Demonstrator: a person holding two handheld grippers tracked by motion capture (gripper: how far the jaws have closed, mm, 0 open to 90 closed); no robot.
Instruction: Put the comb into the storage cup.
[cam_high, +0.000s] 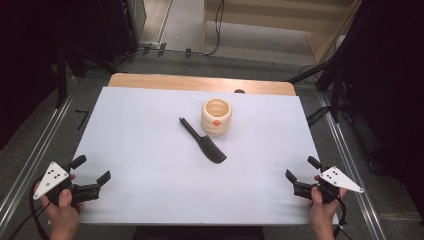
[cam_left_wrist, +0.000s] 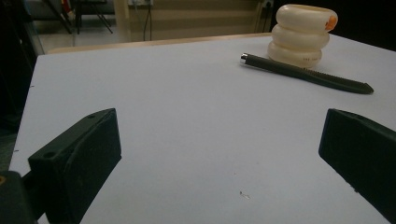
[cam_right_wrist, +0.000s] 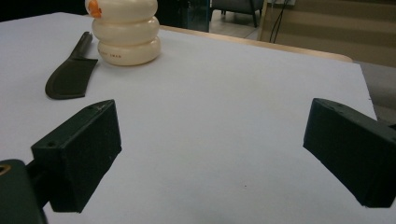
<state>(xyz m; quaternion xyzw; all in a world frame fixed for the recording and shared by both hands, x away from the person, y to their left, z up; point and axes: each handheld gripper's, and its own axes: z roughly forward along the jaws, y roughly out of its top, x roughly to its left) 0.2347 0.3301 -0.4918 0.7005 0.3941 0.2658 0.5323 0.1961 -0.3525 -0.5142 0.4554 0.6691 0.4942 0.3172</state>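
White sheet over a wooden table (cam_high: 200, 82), dark room all round, some cables on the floor at the far side. So, from where I'm driving this: my left gripper (cam_high: 90, 170) sits at the near left corner of the sheet and my right gripper (cam_high: 299, 170) at the near right corner. Both have their jaws wide apart with nothing between them, just bare sheet in both gripper views.

Out past them, around the middle and a bit toward the far side, lies the black knife (cam_high: 203, 141). It's flat on the sheet, well apart from both grippers. Just beside its handle end, maybe touching it (can't quite tell), stands the cream ribbed cup (cam_high: 217, 116) with a small orange dot on its side.

About the knife's lie: its long axis runs diagonal, handle end with the little shiny cap pointing far-left, broad blade end pointing near-right. The left gripper view shows a serrated edge along it.

My take on doing the reach well: I'd go in with one gripper, turn the jaws square across that diagonal, and come down on the slim handle, not the wide blade. I'd keep clear of the cup, since it looks easy to nudge.
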